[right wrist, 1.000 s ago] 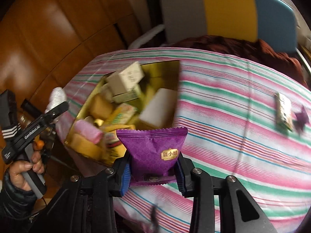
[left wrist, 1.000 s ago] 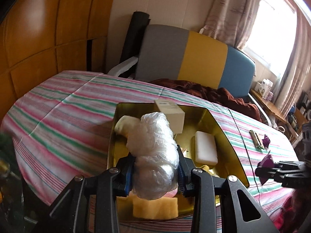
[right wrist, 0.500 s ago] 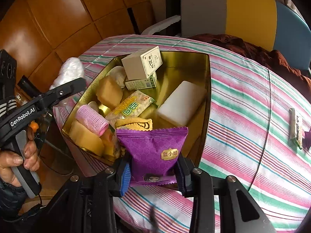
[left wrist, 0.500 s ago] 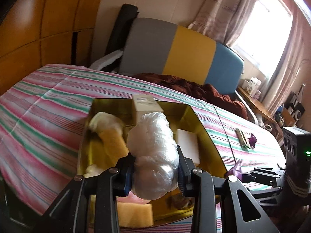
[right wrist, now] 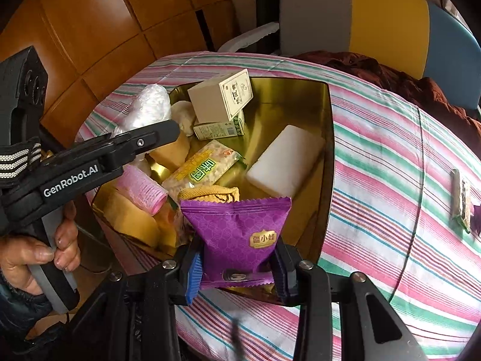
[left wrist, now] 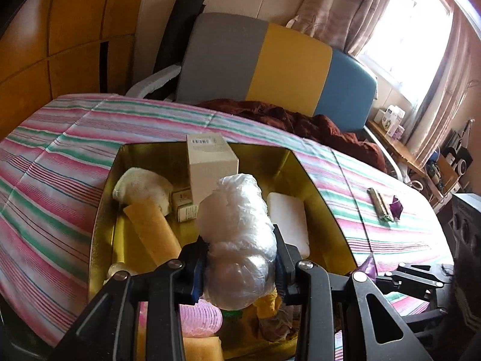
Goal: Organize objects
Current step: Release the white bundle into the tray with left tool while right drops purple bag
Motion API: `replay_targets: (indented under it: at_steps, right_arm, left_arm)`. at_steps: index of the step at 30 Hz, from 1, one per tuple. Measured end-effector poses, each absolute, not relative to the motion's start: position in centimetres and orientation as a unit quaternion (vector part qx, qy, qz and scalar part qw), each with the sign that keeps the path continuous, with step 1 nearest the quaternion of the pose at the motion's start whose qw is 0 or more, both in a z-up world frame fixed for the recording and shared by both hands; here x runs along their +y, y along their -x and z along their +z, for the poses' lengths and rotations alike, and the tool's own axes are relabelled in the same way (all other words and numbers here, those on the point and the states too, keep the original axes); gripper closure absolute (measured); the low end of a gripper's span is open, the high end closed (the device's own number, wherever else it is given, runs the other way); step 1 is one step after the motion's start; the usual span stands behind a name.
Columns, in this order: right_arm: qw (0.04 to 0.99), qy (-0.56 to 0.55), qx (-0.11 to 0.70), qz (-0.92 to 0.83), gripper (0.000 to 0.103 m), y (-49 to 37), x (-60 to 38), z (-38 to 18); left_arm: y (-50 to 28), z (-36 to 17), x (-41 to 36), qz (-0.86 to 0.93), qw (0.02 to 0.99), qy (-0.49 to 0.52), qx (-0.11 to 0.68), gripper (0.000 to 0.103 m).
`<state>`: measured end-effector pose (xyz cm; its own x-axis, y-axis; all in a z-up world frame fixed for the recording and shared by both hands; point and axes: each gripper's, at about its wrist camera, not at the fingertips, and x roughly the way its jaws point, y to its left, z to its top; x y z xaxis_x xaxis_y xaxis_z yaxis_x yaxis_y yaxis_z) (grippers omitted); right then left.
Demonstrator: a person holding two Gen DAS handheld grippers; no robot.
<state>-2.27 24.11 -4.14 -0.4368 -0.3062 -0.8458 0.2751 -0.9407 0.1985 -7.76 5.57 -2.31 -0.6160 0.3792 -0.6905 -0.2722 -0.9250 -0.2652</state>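
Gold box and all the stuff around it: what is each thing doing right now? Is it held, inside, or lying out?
Gold box: open, on the striped cloth.
Plastic-wrapped bundle: held by the left gripper over the box.
Purple snack packet: between the right gripper's jaws, which have just been opening, at the box's near rim.
White block: lying inside the box.
Pink roller: lying inside the box.
Snack bar: out on the cloth.

Daylight floods in from the window point(left wrist: 421, 30) at my far right, blown out white; the gold tin point(left wrist: 324, 198) glints, edges bow, corners go black.
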Motion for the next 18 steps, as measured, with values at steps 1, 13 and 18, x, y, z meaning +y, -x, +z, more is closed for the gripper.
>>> replay_targets:
  at_steps: [1,13,18]
  right_arm:
    - [0.167,-0.503,-0.017,-0.848,0.063,2.4,24.2,-4.2]
    - [0.155,-0.506,-0.028,-0.848,0.058,2.9,24.7,-5.1]
    - [0.147,-0.496,-0.036,-0.855,0.053,3.1,25.1,-4.8]
  left_arm:
    - [7.8,-2.4,5.7,0.896,0.180,0.401,-0.068,0.067]
    - [8.5,-3.5,6.7,0.891,0.187,0.410,-0.058,0.039]
    - [8.3,-3.3,6.3,0.896,0.178,0.403,-0.062,0.038]
